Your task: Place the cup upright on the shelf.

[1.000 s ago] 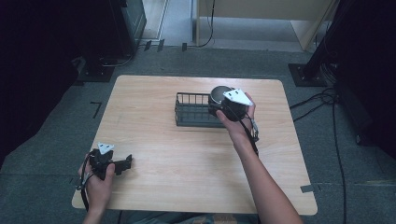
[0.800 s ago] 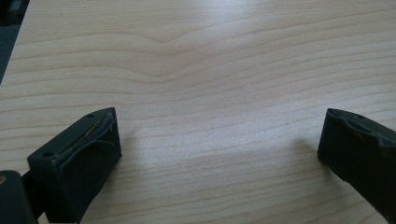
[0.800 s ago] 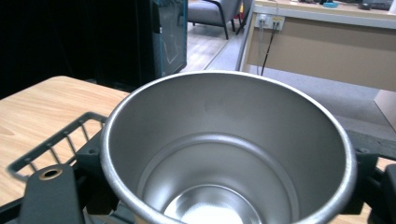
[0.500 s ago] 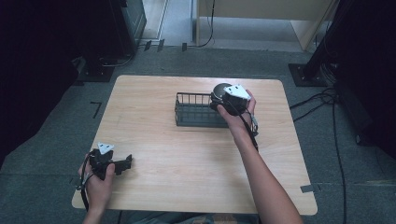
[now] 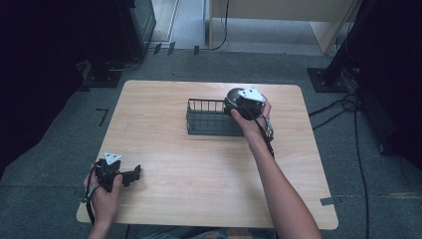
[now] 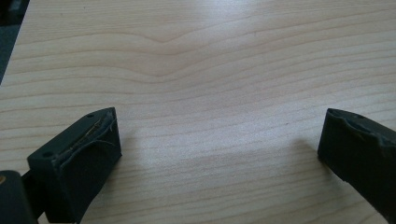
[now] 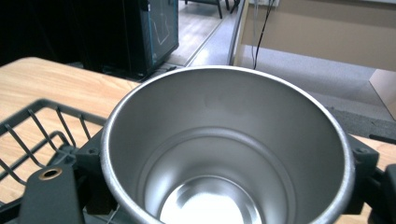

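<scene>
cup (image 5: 233,95) hung over the right end of the basket (image 5: 209,122) in the high view, gripped by the right gripper (image 5: 243,103), likely to be set inside. left gripper (image 5: 130,175) rested idle near the table (image 5: 199,199) edge.

left gripper view: jaws wide, nothing between.

right gripper view: jaws clamped the cup's (image 7: 224,149) sides, mouth up, basket (image 7: 32,126) wires beside it.
</scene>
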Demonstrator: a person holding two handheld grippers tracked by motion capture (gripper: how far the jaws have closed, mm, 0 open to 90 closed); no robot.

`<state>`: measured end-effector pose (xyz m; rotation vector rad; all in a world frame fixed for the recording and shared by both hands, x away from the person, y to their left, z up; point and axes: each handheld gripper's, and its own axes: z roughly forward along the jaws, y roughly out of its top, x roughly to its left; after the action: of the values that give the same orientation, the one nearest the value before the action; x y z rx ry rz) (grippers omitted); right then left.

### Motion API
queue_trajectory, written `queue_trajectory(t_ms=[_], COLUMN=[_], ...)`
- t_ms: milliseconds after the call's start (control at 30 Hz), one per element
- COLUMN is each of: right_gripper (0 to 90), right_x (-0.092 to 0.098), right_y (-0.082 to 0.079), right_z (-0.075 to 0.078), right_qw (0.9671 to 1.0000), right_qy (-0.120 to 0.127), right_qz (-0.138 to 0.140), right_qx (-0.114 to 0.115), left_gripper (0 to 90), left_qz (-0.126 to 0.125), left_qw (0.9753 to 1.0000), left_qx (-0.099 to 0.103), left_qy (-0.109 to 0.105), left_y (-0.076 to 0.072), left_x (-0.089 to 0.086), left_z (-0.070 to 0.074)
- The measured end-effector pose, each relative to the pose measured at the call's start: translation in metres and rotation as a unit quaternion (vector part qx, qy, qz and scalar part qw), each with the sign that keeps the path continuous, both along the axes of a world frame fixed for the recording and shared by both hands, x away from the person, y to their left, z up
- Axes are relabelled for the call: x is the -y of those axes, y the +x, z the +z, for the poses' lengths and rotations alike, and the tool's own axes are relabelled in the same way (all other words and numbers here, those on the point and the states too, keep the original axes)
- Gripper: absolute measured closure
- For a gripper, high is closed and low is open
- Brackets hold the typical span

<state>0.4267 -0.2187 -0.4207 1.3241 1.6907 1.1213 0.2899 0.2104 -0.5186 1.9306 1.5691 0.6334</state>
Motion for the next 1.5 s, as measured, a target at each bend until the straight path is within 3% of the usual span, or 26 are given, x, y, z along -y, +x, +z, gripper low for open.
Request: queue_trajectory(t_ms=[367, 900, 1000, 1100, 1267, 1500], right_gripper=[17.2, 13.4, 10.3, 0.7, 0.0, 0.0], right_x=[0.000, 0.000, 0.001, 0.003, 0.009, 0.017], right_y=[0.002, -0.001, -0.002, -0.004, -0.008, -0.021], right_z=[-0.019, -0.026, -0.024, -0.021, -0.016, -0.008], right_qw=[0.9995, 0.9971, 0.9969, 0.9966, 0.9964, 0.9970], right_qy=[-0.007, -0.010, -0.004, 0.004, 0.011, 0.011], right_qz=[0.008, 0.029, 0.034, 0.041, 0.041, 0.049], right_qx=[-0.031, -0.069, -0.071, -0.071, -0.073, -0.058], left_gripper=[0.0, 0.0, 0.0, 0.0, 0.0, 0.0], left_qz=[0.000, 0.000, 0.000, 0.000, 0.000, 0.000], left_qw=[1.0000, 1.0000, 1.0000, 1.0000, 1.0000, 1.0000], left_qx=[0.000, 0.000, 0.000, 0.000, 0.000, 0.000], left_qy=[0.000, 0.000, 0.000, 0.000, 0.000, 0.000], left_y=[0.000, 0.000, 0.000, 0.000, 0.000, 0.000], left_x=[0.000, 0.000, 0.000, 0.000, 0.000, 0.000], left_z=[0.000, 0.000, 0.000, 0.000, 0.000, 0.000])
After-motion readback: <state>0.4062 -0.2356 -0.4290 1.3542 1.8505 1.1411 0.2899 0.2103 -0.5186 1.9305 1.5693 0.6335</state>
